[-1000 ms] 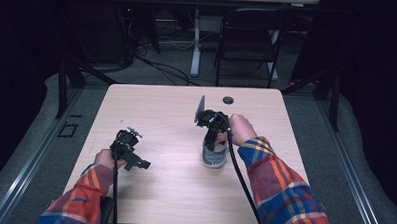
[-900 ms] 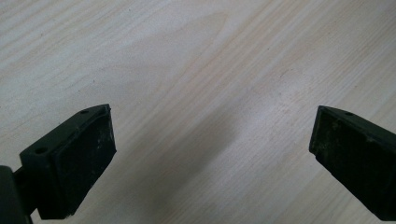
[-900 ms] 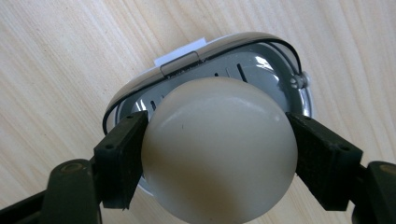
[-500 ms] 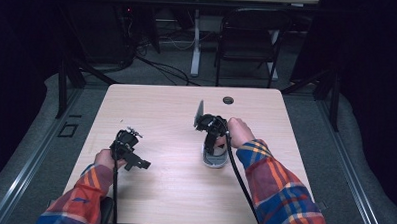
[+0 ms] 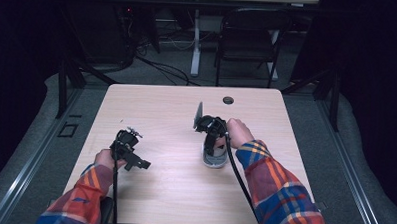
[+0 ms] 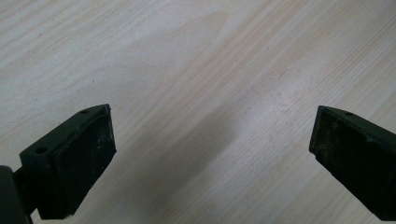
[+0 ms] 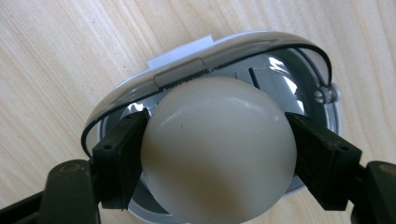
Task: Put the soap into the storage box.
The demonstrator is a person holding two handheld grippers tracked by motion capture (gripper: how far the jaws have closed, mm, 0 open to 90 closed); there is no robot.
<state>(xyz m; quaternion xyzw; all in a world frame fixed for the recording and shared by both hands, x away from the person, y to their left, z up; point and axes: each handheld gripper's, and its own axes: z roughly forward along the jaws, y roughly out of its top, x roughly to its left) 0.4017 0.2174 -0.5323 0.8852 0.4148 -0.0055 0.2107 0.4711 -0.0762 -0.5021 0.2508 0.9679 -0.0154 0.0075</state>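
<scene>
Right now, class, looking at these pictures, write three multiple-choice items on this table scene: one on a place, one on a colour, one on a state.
1. Where is the egg?
A. over the grey dish
B. by the table's round hole
C. on the floor

2. What colour is the egg?
A. blue
B. cream
C. red

3. How is the left gripper?
A. shut on the egg
B. shut on a cloth
C. open over bare table

Answers: 1 A, the dish rim curves round behind the egg. 2 B, its shell shows pale cream. 3 C, its jaws stand wide apart with only wood between.
</scene>
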